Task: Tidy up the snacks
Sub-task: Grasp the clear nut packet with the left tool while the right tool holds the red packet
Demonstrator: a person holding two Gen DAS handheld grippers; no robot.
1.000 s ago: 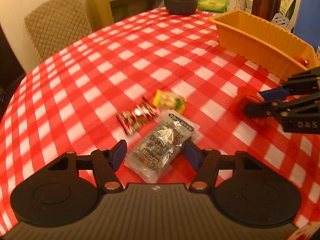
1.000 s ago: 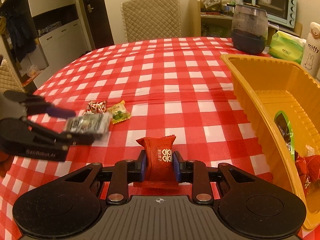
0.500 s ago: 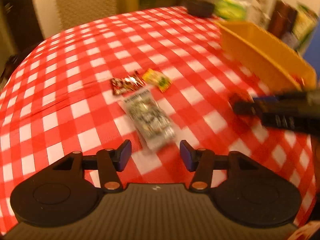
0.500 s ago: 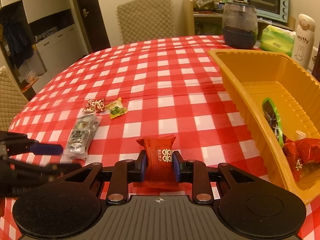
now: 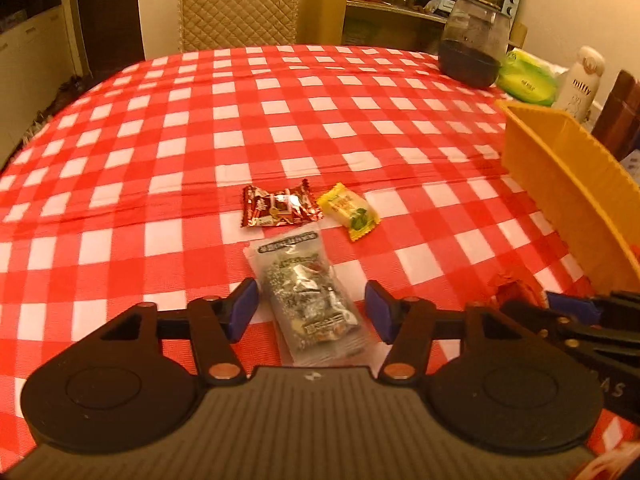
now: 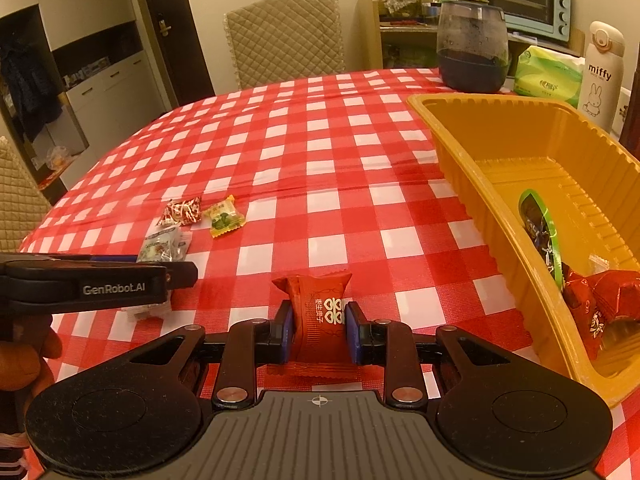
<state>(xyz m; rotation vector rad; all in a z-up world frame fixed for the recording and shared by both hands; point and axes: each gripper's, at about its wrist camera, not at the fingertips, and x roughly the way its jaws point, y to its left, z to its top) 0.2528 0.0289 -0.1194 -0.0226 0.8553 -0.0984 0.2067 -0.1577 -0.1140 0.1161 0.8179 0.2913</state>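
A clear packet of dark snacks (image 5: 308,292) lies on the red checked cloth between the pads of my left gripper (image 5: 311,306). Its jaws are closing, and a gap shows on each side of the packet. Just beyond lie a red-and-white candy (image 5: 280,210) and a yellow candy (image 5: 348,210). My right gripper (image 6: 318,328) is shut on a red snack packet (image 6: 316,304), held low over the cloth to the left of the orange tray (image 6: 480,152). The tray holds a green-edged packet (image 6: 540,228) and red wrapped snacks (image 6: 600,296).
A dark glass jar (image 6: 472,52), a green tissue pack (image 6: 548,76) and a white bottle (image 6: 602,76) stand behind the tray. A quilted chair (image 6: 286,36) sits at the table's far edge. The left gripper (image 6: 176,268) reaches in from the left of the right wrist view.
My left gripper has rolled and shifted, so the clear packet now lies lengthwise between its pads, and the jaws have narrowed. The right gripper has kept still with the red packet.
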